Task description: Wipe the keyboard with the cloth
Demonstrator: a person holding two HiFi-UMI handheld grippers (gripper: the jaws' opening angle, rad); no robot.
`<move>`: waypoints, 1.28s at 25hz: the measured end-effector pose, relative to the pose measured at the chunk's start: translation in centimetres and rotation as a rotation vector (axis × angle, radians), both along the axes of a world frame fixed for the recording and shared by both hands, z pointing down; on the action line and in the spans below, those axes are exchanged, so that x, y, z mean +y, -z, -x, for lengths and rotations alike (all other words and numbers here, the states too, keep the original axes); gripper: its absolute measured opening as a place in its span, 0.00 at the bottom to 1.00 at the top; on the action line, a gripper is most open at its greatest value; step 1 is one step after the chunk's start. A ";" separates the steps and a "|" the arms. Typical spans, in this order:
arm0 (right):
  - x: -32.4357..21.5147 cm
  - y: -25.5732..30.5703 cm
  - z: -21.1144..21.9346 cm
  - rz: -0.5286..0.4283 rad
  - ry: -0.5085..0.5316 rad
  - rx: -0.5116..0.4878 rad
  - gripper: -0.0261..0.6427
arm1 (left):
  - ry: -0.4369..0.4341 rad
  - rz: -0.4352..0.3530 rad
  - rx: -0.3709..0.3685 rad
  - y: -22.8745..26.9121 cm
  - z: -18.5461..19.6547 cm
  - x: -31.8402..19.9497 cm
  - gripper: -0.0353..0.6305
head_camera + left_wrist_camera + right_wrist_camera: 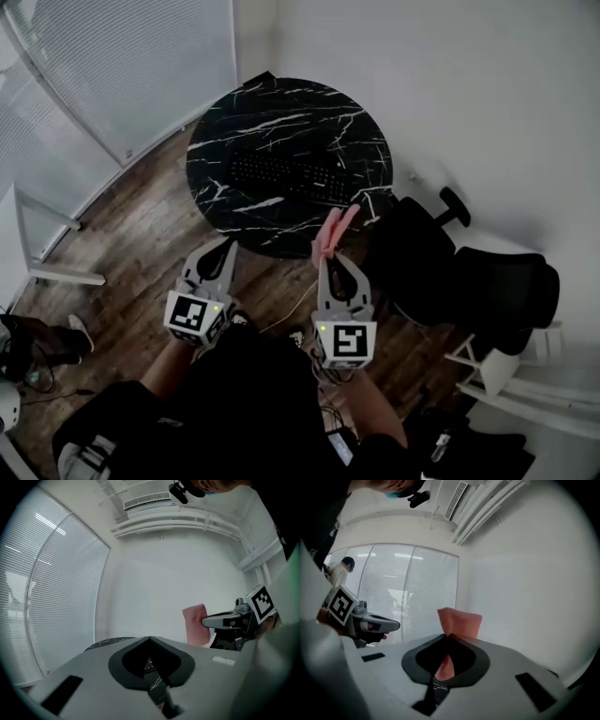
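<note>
A black keyboard lies across the round black marble table, well ahead of both grippers. My right gripper hangs off the table's near edge, shut on a pink cloth that sticks up past its tips. In the right gripper view the cloth stands pinched between the closed jaws. My left gripper is level with it to the left, shut with nothing in it. The left gripper view shows its jaws meeting, with the cloth and right gripper beside them.
A black office chair stands right of the table. A white frame is at the left and another white piece at the lower right. Window blinds run along the back left. A person stands by the blinds.
</note>
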State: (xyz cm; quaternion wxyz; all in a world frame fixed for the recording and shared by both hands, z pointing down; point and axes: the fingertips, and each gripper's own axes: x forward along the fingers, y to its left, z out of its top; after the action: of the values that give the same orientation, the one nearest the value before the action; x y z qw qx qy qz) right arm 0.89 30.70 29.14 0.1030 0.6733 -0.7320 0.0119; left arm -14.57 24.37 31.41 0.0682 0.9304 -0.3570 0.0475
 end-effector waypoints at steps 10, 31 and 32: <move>-0.9 -3.9 1.3 0.099 -0.043 -0.035 0.05 | -0.064 0.078 -0.034 -3.5 0.6 -1.9 0.05; -15.3 -6.9 -20.7 0.199 -0.044 -0.012 0.05 | -0.079 0.144 -0.149 -5.7 -19.3 -17.7 0.05; -15.7 -7.7 -21.6 0.223 -0.043 -0.011 0.05 | -0.081 0.152 -0.161 -6.2 -20.1 -18.1 0.05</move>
State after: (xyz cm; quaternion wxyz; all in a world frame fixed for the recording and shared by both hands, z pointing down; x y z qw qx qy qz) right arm 22.53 14.97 36.82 0.1729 0.6732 -0.7121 0.0992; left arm 5.49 6.31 37.65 0.1076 0.9294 -0.3190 0.1515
